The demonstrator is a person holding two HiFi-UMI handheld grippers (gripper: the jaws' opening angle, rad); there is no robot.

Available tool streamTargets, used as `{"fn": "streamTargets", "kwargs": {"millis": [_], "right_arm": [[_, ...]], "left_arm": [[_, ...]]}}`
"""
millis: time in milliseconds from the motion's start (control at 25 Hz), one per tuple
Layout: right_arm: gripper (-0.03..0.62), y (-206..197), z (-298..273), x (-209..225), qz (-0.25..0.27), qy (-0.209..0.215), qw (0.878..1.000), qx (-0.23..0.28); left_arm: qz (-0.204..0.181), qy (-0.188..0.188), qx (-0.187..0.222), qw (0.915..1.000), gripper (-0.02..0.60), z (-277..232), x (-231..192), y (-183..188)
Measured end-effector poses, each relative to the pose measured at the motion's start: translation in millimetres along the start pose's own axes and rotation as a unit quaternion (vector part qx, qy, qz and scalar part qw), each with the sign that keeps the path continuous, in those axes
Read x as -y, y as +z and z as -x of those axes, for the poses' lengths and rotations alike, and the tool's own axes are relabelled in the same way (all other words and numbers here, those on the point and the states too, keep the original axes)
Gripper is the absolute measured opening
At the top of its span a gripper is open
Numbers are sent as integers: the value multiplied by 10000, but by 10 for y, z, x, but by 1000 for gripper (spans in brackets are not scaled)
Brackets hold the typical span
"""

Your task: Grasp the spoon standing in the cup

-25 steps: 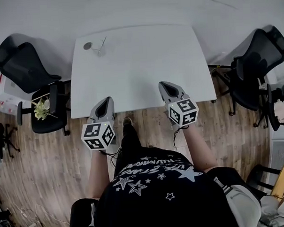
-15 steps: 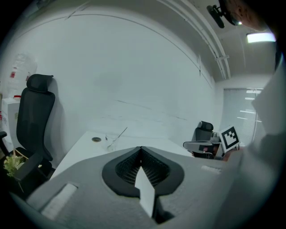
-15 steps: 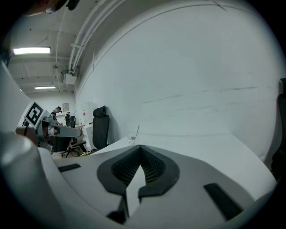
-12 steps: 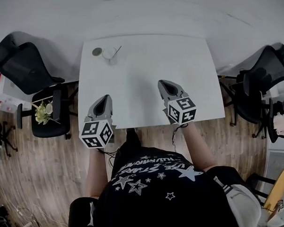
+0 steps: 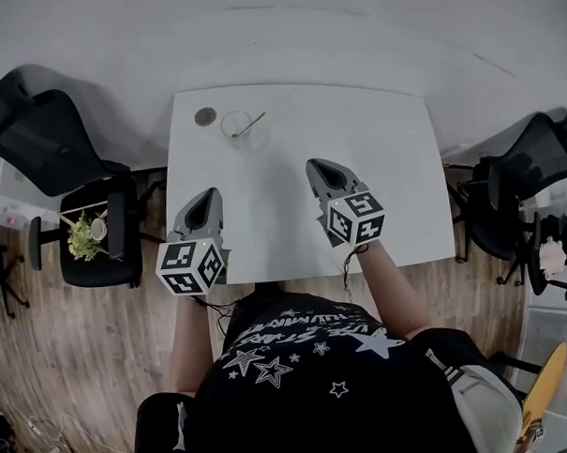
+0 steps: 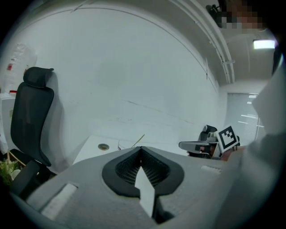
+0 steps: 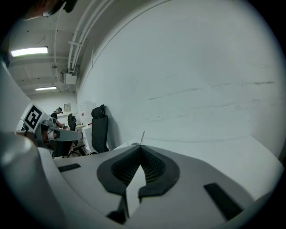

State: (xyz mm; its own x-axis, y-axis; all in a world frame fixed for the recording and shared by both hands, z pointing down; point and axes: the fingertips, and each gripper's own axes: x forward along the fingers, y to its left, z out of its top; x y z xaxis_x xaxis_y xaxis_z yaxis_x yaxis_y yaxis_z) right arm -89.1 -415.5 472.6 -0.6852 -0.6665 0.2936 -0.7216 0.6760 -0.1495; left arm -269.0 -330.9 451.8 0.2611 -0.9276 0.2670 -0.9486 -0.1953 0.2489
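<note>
Two black chairs (image 5: 45, 137) flank the white counter (image 5: 394, 169). At its upper left stands the cup (image 5: 235, 125) with the spoon (image 5: 249, 127) leaning in it, a round disc (image 5: 205, 115) just beside. The left claw (image 5: 210, 191) and right claw (image 5: 314, 163) are both closed, empty, and well apart from the cup. Since a second ago the cup has come lower in the frame, nearer the claws.
</note>
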Motion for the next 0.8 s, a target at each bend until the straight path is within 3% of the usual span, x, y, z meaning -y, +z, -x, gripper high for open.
{"fn": "streamTargets", "kwargs": {"millis": [240, 400, 520, 800], "right_arm": [[9, 151, -441, 60, -546, -256, 9981, 100], [9, 178, -690, 60, -620, -240, 9978, 49], [69, 180, -878, 48, -771, -153, 9969, 33], [106, 177, -1275, 35, -986, -59, 9951, -94]], "left_arm": [[-9, -93, -19, 10000, 8, -207, -295, 106], [39, -104, -40, 9999, 8, -333, -438, 135], [89, -83, -71, 9999, 8, -418, -535, 123], [145, -38, -189, 9997, 8, -565, -691, 86]]}}
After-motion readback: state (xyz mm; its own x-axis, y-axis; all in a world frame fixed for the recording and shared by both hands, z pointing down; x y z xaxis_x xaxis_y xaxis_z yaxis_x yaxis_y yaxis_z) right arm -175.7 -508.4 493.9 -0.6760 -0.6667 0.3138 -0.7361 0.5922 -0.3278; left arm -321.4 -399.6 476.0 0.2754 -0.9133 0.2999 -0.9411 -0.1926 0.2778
